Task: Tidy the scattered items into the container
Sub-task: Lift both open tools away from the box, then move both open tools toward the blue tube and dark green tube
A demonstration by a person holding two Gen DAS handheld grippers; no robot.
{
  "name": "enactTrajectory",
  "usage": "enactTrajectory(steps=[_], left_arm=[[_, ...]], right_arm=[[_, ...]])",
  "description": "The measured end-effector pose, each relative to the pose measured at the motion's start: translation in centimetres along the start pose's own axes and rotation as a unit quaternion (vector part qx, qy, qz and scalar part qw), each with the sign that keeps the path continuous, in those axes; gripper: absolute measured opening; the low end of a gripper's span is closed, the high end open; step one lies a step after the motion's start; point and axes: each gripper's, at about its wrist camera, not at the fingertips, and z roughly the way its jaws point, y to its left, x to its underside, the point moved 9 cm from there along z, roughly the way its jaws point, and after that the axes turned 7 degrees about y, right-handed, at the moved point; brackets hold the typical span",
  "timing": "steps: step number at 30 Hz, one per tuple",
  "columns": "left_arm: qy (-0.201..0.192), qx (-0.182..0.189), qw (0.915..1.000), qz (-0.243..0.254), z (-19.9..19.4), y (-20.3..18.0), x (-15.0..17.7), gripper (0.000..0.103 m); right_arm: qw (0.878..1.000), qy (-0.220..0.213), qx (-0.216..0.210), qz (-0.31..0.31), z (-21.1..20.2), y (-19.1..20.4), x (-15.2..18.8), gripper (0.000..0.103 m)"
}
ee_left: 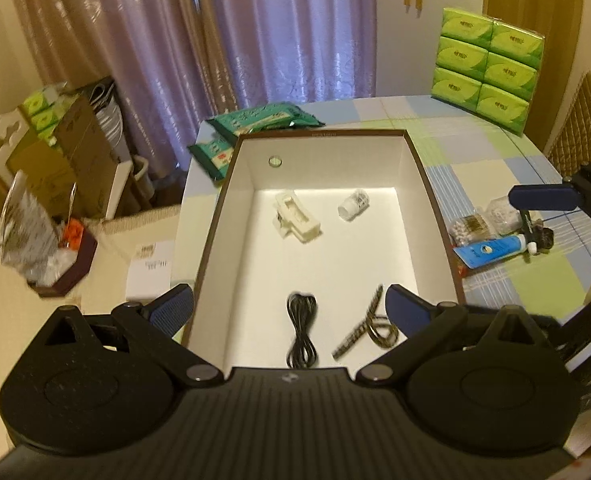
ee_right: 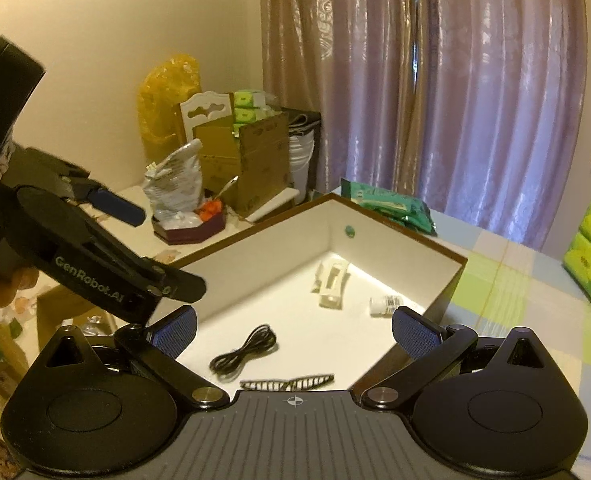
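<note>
The left gripper (ee_left: 289,304) hovered spread wide and empty over the near end of the container (ee_left: 417,160), a white-lined box with a brown rim that sat on the checked surface (ee_left: 447,128). Inside lay a black cable (ee_left: 301,330), a striped hair clip (ee_left: 365,326), a white clip (ee_left: 295,220) and a small white bottle (ee_left: 353,204) — so part of the tidying looked done. What remained sat just beside the box's right wall: a blue tube (ee_left: 491,250), a pack of cotton swabs (ee_left: 469,226), a clear packet (ee_left: 501,210) and something dark behind the tube, too blurred to name. The right gripper (ee_right: 293,330) was also spread and empty, above the box's near corner in its own view. The main risk was that huddle: the items lay touching, so a closing gripper could well pinch two at once, or nudge the tube up against the wall. The tube would probably slide or roll under a glancing finger, and the swab pack might crumple and slip. The two grippers were near each other — a hasty reach could make them collide or knock the rim and shift the box.
</note>
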Motion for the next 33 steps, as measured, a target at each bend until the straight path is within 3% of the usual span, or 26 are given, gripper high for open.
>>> enactTrajectory(steps=[10,19,33], left_arm=[[0.024,-0.020,0.9988,-0.037,-1.9,-1.6,4.9,0.101],[0.051,0.020,0.9981,-0.030,-2.0,-7.0,8.1,0.101],[0.041,0.077,0.9959,0.024,-1.8,-16.2,7.4,0.100]], right_arm=[[0.999,0.024,-0.018,0.016,-3.3,-0.2,3.9,0.101],[0.996,0.061,-0.025,0.058,-6.2,-2.5,9.2,0.101],[0.986,0.095,0.038,0.135,-11.0,-9.6,15.5,0.101]])
